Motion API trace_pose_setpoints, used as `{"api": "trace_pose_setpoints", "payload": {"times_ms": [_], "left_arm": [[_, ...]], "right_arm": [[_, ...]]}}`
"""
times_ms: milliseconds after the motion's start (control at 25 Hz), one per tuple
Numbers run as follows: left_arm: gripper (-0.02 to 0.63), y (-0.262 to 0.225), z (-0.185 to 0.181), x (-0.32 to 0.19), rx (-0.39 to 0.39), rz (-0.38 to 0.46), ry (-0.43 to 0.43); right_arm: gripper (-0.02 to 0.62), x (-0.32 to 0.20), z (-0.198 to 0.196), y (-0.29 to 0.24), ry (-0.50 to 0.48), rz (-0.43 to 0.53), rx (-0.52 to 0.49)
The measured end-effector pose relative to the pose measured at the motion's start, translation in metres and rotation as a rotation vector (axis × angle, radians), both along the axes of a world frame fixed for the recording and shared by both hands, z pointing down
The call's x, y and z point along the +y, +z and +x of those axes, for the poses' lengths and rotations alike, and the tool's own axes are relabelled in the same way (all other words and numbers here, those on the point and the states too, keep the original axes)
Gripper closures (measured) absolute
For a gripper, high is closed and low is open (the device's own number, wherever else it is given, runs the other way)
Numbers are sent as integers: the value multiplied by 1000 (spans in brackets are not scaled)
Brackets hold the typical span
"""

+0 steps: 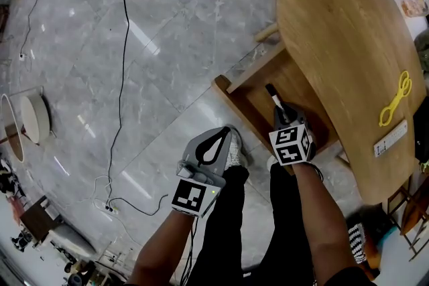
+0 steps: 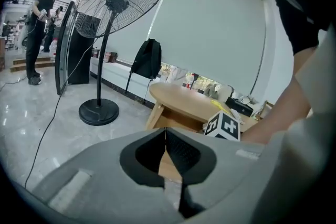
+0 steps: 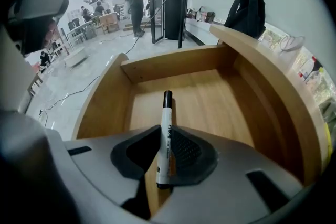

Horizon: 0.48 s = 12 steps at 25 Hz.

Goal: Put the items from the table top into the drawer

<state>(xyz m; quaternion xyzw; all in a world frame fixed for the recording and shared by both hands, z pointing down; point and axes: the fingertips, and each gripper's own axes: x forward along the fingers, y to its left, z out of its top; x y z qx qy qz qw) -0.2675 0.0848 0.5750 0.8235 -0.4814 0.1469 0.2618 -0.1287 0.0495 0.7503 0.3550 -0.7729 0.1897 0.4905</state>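
Right forearm: enters from the lower edge of the head view and reaches forward over the open drawer (image 1: 236, 98). The right hand-held gripper (image 1: 279, 118) tilts steeply downward into the drawer's opening.

Right jaws: pinching a white marker (image 3: 167, 136) by the lower part of its barrel. The black cap points away from the gripper, toward the back of the drawer. The marker sits over the bare wooden drawer bottom. Whether it touches the wood cannot be told.

Left forearm: also enters from the lower edge of the head view, left of the right arm. The left hand-held gripper (image 1: 222, 137) is held over the marble floor (image 1: 100, 63), just beside the drawer's outer corner and above the person's shoe. It points forward and slightly down.

Left jaws: pressed together at the tips, with nothing between them.

Tabletop (image 1: 335, 30): rounded, wooden, above the drawer. Yellow scissors (image 1: 395, 98) and a white strip (image 1: 390, 138) lie near its right edge, well apart from both grippers.

A fan (image 2: 118, 2) on a round black base stands on the floor beyond the table.
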Motion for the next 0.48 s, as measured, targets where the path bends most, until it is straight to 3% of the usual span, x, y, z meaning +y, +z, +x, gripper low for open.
{"api": "trace_pose_setpoints", "payload": {"times_ms": [320, 480], "left_arm": [[588, 6, -2, 2, 0, -15, 9], [588, 4, 3, -3, -2, -12, 19]], "right_arm": [[528, 3, 1, 17, 4, -4, 64], [464, 8, -3, 14, 10, -37, 25]]}}
